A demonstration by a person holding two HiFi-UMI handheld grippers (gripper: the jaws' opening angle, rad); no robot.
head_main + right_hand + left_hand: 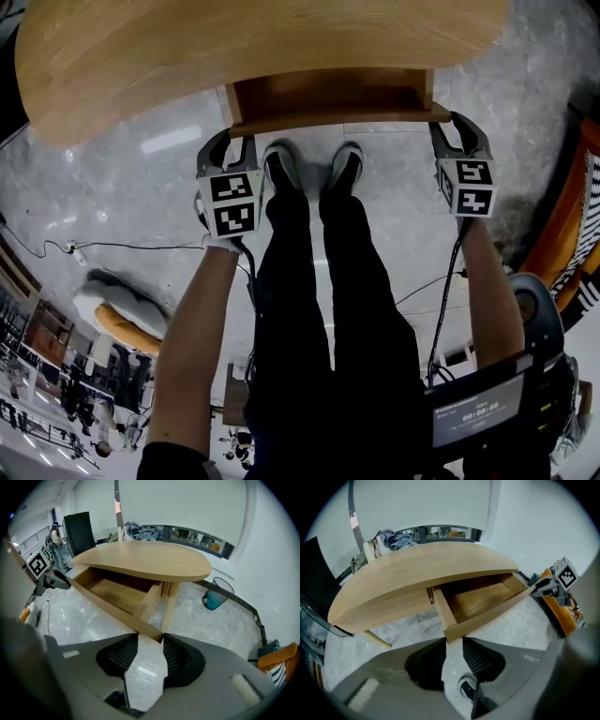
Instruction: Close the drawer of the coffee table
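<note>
The wooden coffee table (pixel 234 37) has its drawer (pixel 328 98) pulled out toward me, with the front panel (pixel 337 119) nearest my feet. My left gripper (pixel 230 141) points steeply down at the panel's left end. In the left gripper view the panel's corner (pixel 454 631) fills the gap at the tips of the left gripper (pixel 453 639). My right gripper (pixel 457 127) is at the panel's right end. In the right gripper view that corner (pixel 147 631) sits wedged at the tips of the right gripper (pixel 150 637). The drawer (pixel 117 595) looks empty inside.
My legs and shoes (pixel 309 169) stand just in front of the drawer on a grey marble floor. A blue bin (pixel 216 595) stands to the right of the table. An orange seat (pixel 572 216) is at the right and a cable (pixel 112 247) lies on the floor at the left.
</note>
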